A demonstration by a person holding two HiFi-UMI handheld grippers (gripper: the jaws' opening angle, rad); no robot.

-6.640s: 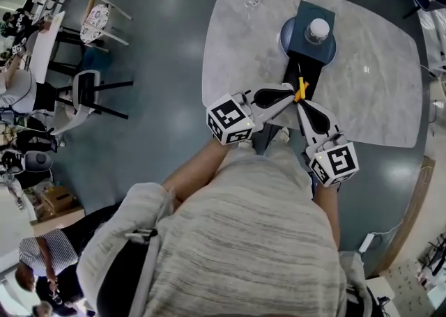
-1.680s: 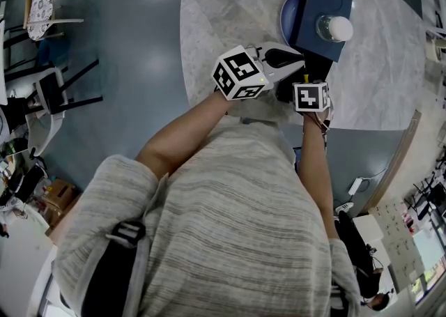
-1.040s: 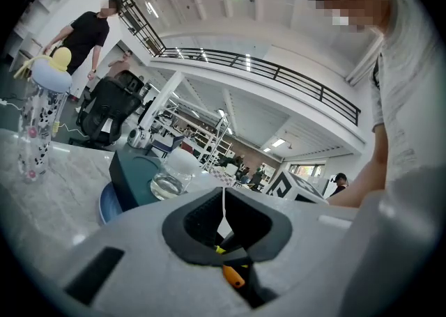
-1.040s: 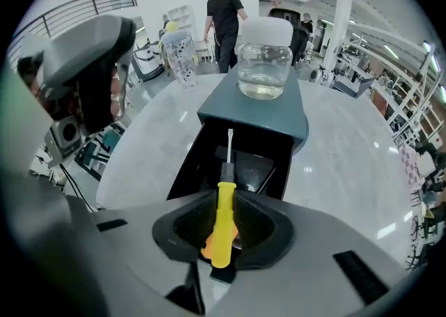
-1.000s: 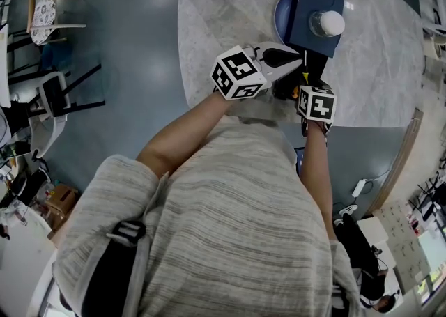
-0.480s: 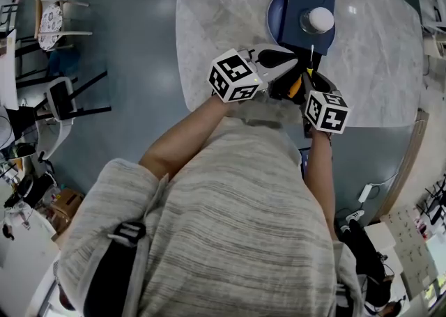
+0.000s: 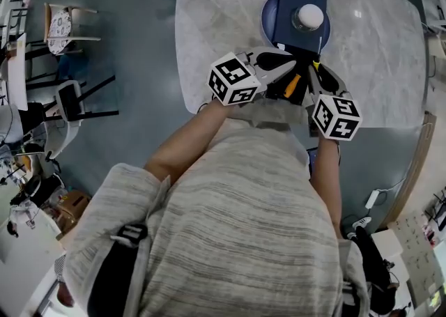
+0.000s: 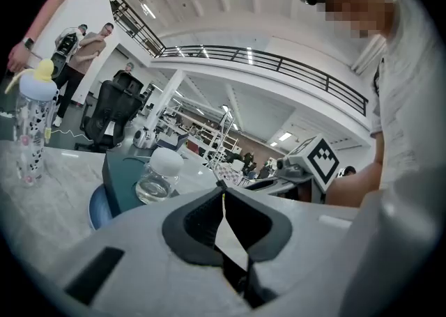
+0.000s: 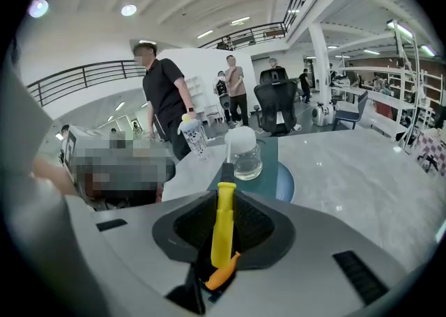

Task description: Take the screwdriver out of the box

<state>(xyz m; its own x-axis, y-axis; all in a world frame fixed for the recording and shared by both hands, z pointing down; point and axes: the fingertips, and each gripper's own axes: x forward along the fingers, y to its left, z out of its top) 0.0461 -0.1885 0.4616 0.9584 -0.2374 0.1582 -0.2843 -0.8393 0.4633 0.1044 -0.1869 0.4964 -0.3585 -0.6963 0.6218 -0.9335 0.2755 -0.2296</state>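
My right gripper point(image 9: 224, 194) is shut on the yellow handle of the screwdriver point(image 9: 223, 221), whose dark shaft points up past the jaw tips. An orange piece shows under the handle. In the head view my right gripper point(image 7: 315, 72) is raised over the table's near edge, just in front of the dark blue box point(image 7: 301, 2). My left gripper point(image 7: 300, 66) is close beside it on the left. Its jaws point(image 8: 223, 187) are shut, tips touching, and I cannot tell whether anything thin is between them. An orange-yellow bit point(image 7: 293, 86) lies between the two grippers.
A glass jar with a white lid point(image 7: 309, 16) stands on the dark box, which rests on a blue plate point(image 7: 267, 12) on the marble table point(image 7: 223, 30). A bottle with a yellow cap point(image 8: 31, 127) stands at the far side. People stand beyond the table.
My right gripper has lifted with the screwdriver and tipped back, so its marker cube slid right and toward me in the head view. The left gripper stays shut and has drifted only slightly.
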